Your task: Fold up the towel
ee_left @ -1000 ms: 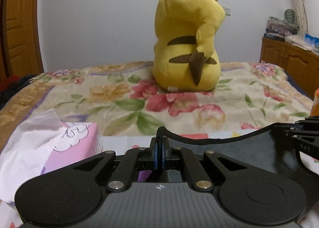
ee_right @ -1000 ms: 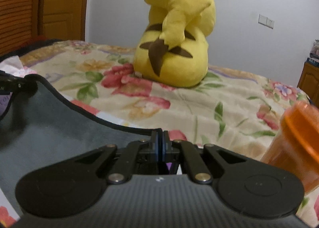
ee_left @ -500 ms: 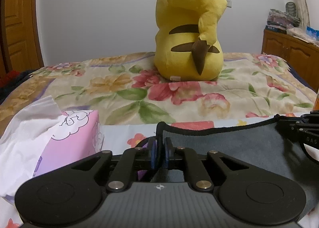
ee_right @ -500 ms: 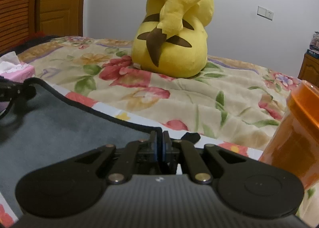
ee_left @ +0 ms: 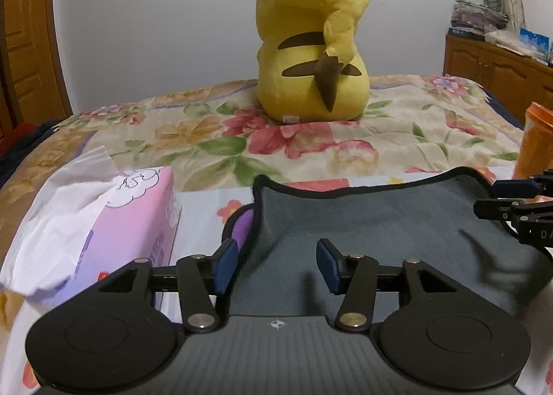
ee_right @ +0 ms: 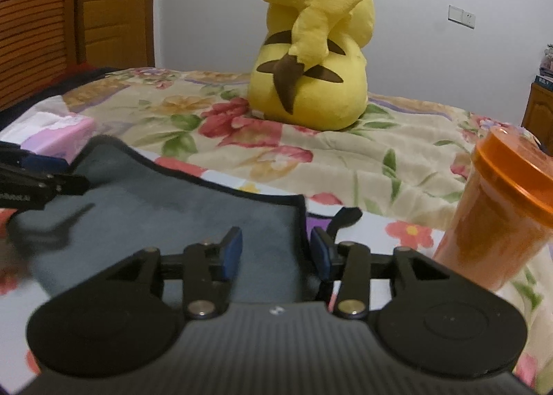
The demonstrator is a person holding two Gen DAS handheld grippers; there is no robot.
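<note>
One grey towel (ee_left: 363,222) with a dark hem lies on the floral bed (ee_left: 380,139), spread flat between the two grippers. The left gripper (ee_left: 278,265) has its two blue-padded fingers (ee_left: 226,265) spread apart; the towel's left corner region sits between and ahead of them, its hem running up just past the left finger, and nothing is pinched. The right gripper (ee_right: 275,252) likewise has its two fingers (ee_right: 232,251) spread wide; the towel's right edge drops down in the gap between them, closer to the right finger, unheld. A purple layer (ee_right: 319,222) shows just ahead of the right finger, under the towel's edge.

One pink tissue box (ee_left: 138,222) with a white tissue sticking out stands to the left of the left fingers, near the towel but apart from it. One orange jar (ee_right: 497,218) with a lid stands upright to the right of the right fingers. One yellow plush (ee_left: 311,39) sits well ahead of both grippers, its back and striped tail turned toward them. One wooden dresser (ee_left: 497,66) stands far right beyond the bed.
</note>
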